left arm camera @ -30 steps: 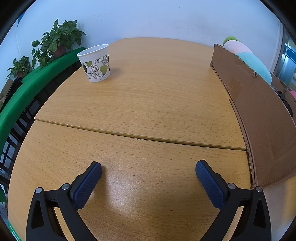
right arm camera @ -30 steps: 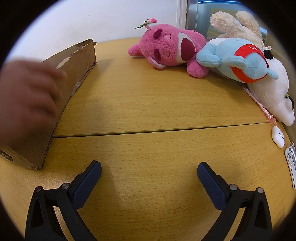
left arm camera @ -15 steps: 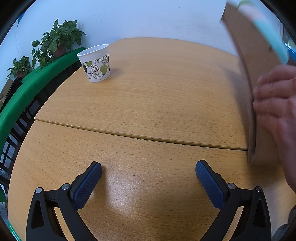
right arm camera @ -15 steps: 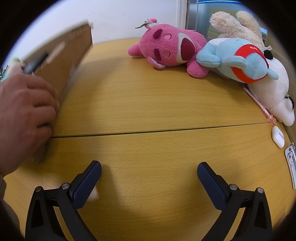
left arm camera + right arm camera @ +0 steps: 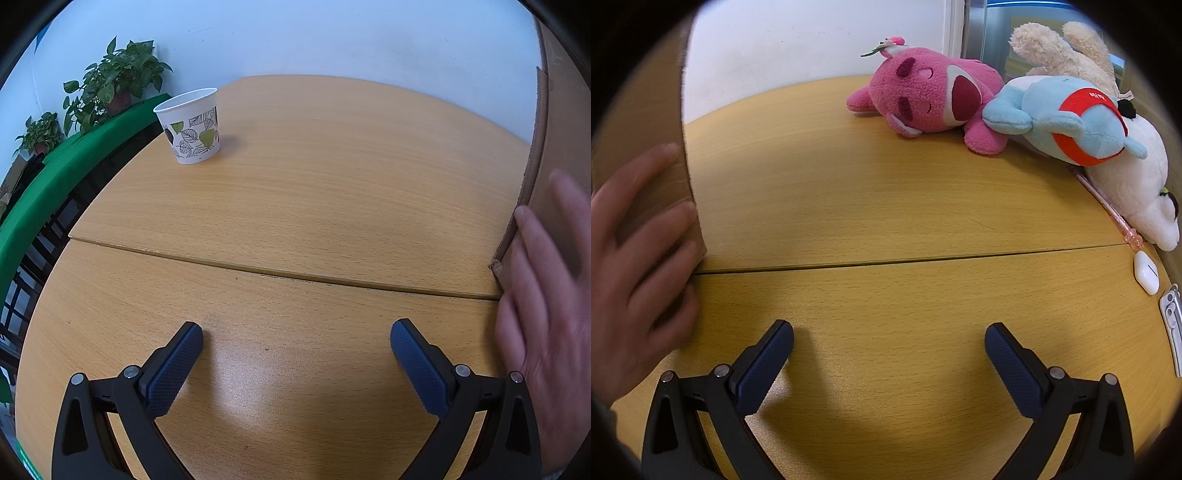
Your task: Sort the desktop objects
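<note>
My left gripper [image 5: 296, 341] is open and empty, low over the wooden table [image 5: 314, 192]. A leaf-print paper cup [image 5: 192, 125] stands upright far ahead on the left. My right gripper [image 5: 888, 343] is open and empty. Ahead on the right lie a pink plush [image 5: 927, 99], a blue plush with a red band [image 5: 1067, 118] and a white plush [image 5: 1137, 184]. A cardboard box [image 5: 557, 155] stands tipped up between the grippers, with a bare hand [image 5: 546, 332] on it. The box [image 5: 642, 147] and the hand [image 5: 639, 251] also show in the right wrist view.
Potted plants [image 5: 114, 85] sit on a green ledge [image 5: 55, 177] beyond the table's left edge. A pink pen [image 5: 1108, 206], a white earbud case [image 5: 1146, 272] and a silver object [image 5: 1172, 325] lie near the right edge.
A bare hand has come in and tipped the cardboard box up on its side, so its contents no longer show. Both grippers have stayed still and open.
</note>
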`<state>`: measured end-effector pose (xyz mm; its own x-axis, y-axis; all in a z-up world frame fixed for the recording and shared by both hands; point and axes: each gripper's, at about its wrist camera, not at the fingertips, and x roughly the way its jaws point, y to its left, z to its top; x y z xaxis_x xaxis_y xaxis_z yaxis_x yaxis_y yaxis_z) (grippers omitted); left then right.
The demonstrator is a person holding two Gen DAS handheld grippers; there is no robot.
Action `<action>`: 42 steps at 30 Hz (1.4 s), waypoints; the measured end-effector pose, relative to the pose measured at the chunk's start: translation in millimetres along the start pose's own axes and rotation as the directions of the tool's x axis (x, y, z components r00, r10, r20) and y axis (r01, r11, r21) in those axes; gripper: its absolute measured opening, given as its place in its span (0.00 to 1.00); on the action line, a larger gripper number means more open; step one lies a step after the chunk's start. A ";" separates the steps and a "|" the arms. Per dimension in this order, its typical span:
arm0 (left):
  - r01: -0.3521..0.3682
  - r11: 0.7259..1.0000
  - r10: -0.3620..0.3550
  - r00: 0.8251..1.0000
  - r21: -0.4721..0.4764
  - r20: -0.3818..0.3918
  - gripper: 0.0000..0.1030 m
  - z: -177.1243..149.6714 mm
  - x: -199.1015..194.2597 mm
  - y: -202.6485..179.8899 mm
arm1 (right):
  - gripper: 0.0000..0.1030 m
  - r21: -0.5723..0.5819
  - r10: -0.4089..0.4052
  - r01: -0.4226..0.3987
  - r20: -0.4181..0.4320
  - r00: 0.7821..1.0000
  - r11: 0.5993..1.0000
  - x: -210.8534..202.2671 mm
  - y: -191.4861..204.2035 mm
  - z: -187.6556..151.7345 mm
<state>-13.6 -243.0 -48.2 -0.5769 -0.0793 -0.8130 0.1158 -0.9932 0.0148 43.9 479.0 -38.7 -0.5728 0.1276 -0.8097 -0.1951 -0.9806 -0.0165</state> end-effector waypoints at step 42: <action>0.007 1.000 -0.007 1.000 0.008 0.001 1.00 -0.7 -1.0 -0.2 | 1.00 -0.002 0.001 -0.001 0.000 1.000 1.000 0.3 1.0 -0.7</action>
<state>-12.4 -242.7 -47.8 -0.5784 -0.0725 -0.8125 0.1053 -0.9943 0.0137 44.0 478.0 -39.3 -0.5727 0.1270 -0.8099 -0.1934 -0.9810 -0.0172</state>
